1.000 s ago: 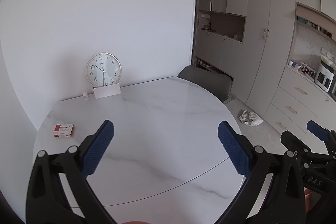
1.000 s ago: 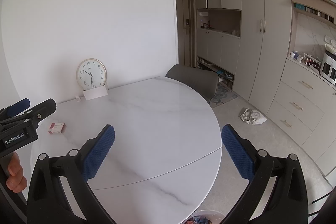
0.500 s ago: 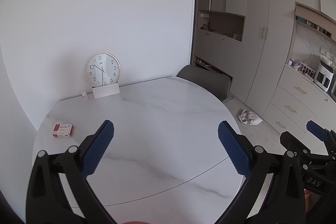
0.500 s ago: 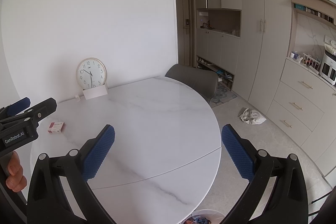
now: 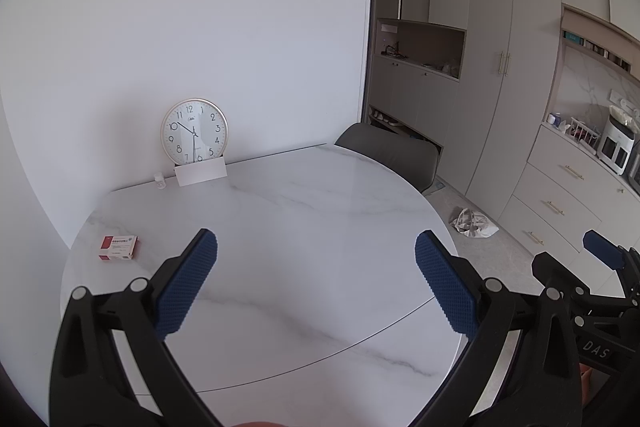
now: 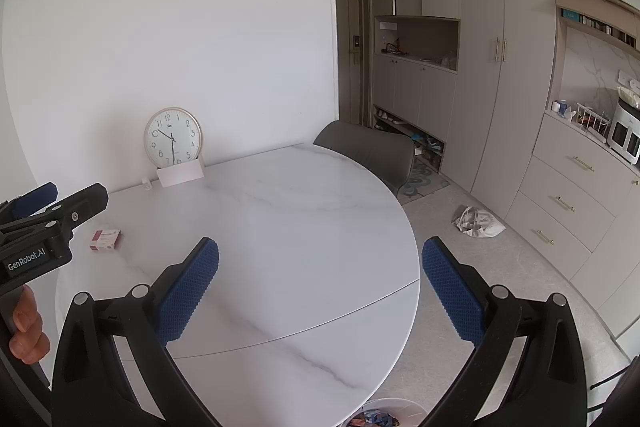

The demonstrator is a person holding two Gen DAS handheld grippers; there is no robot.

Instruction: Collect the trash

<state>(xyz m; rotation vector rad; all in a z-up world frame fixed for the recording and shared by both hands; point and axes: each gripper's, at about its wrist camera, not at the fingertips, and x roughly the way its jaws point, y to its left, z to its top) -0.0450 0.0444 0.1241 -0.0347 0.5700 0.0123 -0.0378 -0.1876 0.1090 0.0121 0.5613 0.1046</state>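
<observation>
While both tools hang above the near edge of the round marble table [image 5: 320, 227], neither carries anything, so the collecting looks barely begun as far as these views show. The left gripper [image 5: 316, 283] has its blue pads spread wide with only bare tabletop between them, and the right gripper [image 6: 320, 287] is spread just as wide and just as empty. The likeliest trash on the table is the small red-and-white box [image 5: 118, 247], lying flat toward nine o'clock from the left tool, well apart from its pads; the right wrist view shows the same box [image 6: 105, 240] at about ten o'clock, just past the other tool's fingers. On the floor at about two o'clock lies a crumpled white bag [image 6: 478, 222] near the drawer fronts, also untouched (whether it counts as trash or as a carrier I cannot tell). At the bottom edge of the right view, around six o'clock, a white bin [image 6: 380, 415] peeks out below the table rim with colourful scraps already in it, which suggests some pieces may have been dropped there. A wall clock [image 5: 194, 131] with a card propped against it and a tiny white bottle [image 5: 159, 181] stand at the far edge by the wall and are probably not rubbish. Left to do, in my judgement: the box, perhaps the bag.
</observation>
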